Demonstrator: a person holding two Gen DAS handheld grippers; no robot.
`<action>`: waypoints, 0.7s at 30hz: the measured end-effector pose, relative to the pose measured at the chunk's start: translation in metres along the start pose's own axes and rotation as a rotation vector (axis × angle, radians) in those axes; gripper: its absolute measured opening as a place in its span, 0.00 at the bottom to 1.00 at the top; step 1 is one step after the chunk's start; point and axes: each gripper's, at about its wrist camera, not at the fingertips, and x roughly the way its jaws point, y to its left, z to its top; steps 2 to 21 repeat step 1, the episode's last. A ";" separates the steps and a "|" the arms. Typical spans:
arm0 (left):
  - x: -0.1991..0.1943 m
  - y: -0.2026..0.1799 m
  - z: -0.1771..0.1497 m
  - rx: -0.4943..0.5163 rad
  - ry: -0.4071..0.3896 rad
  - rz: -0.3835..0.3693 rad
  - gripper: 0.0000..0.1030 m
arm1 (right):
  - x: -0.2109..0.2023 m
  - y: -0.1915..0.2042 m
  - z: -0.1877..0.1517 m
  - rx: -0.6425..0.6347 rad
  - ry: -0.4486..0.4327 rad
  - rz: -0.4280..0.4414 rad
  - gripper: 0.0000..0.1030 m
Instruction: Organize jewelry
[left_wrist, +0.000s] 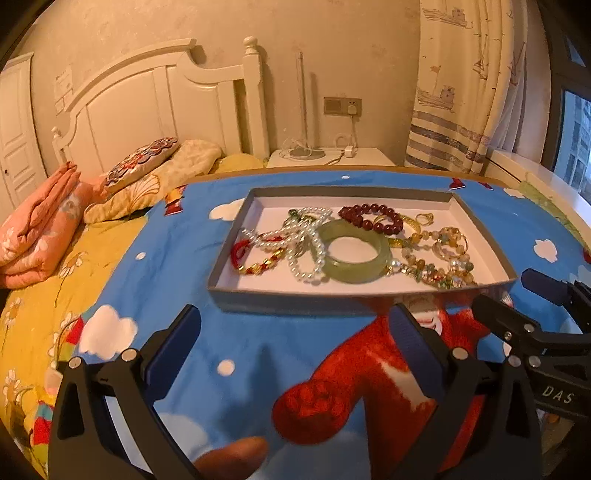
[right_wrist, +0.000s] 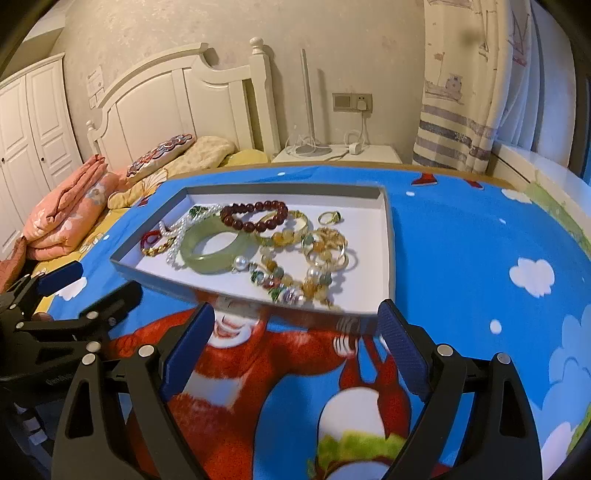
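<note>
grey cardboard forms the one shallow tray (left_wrist: 480, 236) on the table, white inside, sitting on a blue cartoon cloth (left_wrist: 177, 258) with clouds and a red bear figure. all the jewelry lies inside it, in a loose tangle toward the middle and right.

counted: one green jade bangle (left_wrist: 334, 273), lying flat at the centre; one dark red bead bracelet (left_wrist: 369, 218) just beyond it; one strand or more of white pearls (left_wrist: 303, 240) heaped at the bangle's left, too tangled to count; one red and gold bracelet (left_wrist: 255, 264) at the near left of the heap; one gold ring (right_wrist: 330, 218) with a green stone, near the far right; one clear yellow bangle (right_wrist: 297, 225) partly under the red beads; and a mass of yellow and green mixed beads (left_wrist: 439, 266) with gold hoops on the right, whose pieces cannot be told apart.

two grippers hover over the cloth on the near side of the tray, neither touching it. the left gripper (left_wrist: 295, 350) is spread wide with nothing between its blue pads. the right gripper (right_wrist: 295, 339) is likewise spread and bare, its right tip close by the tray's near right corner.

beyond the table are one white headboard (left_wrist: 147, 92), one folded pink quilt (left_wrist: 33, 236) and one striped curtain (left_wrist: 461, 92).
</note>
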 end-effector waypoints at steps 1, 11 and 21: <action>-0.002 0.001 -0.002 0.006 0.004 0.003 0.98 | -0.002 0.001 -0.002 0.001 0.007 0.000 0.84; -0.002 0.001 -0.002 0.006 0.004 0.003 0.98 | -0.002 0.001 -0.002 0.001 0.007 0.000 0.84; -0.002 0.001 -0.002 0.006 0.004 0.003 0.98 | -0.002 0.001 -0.002 0.001 0.007 0.000 0.84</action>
